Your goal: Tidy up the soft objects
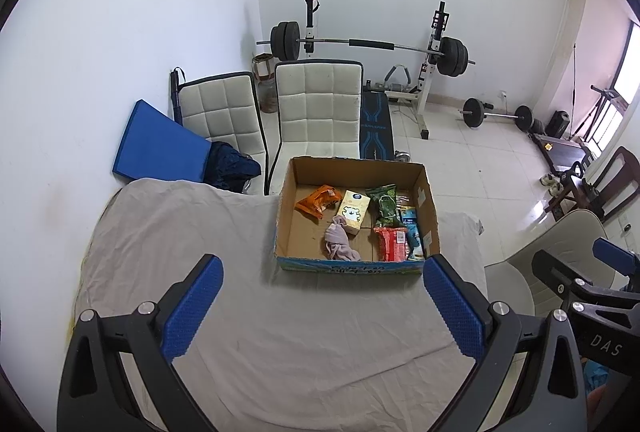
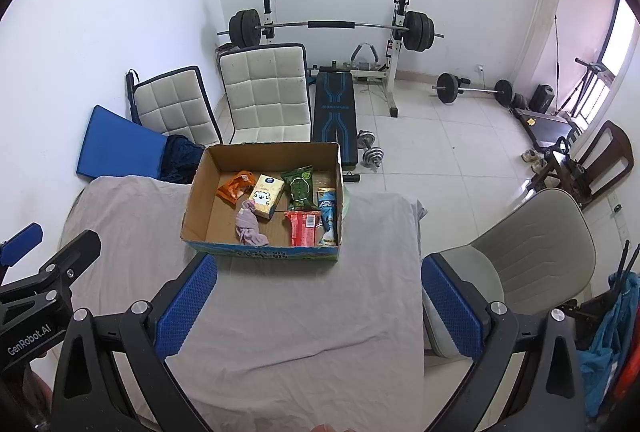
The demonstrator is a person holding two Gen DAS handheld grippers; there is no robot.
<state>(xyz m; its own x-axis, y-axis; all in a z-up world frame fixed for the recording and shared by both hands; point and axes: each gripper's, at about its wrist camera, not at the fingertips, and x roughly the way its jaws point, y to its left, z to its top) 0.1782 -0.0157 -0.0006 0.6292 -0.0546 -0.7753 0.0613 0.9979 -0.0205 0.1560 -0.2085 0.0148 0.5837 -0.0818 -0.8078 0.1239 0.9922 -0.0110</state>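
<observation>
from the left wrist we see our left tool (image 1: 322,306) spread wide and empty above the sheet-covered table (image 1: 280,332), with the cardboard box (image 1: 354,216) at the far edge, slightly towards its right side, holding a pink cloth (image 1: 339,242) and packets. from the right wrist our right tool (image 2: 320,306) is likewise released over the table's near right edge, the box (image 2: 264,198) ahead, the cloth (image 2: 250,224) inside by its front wall.
</observation>
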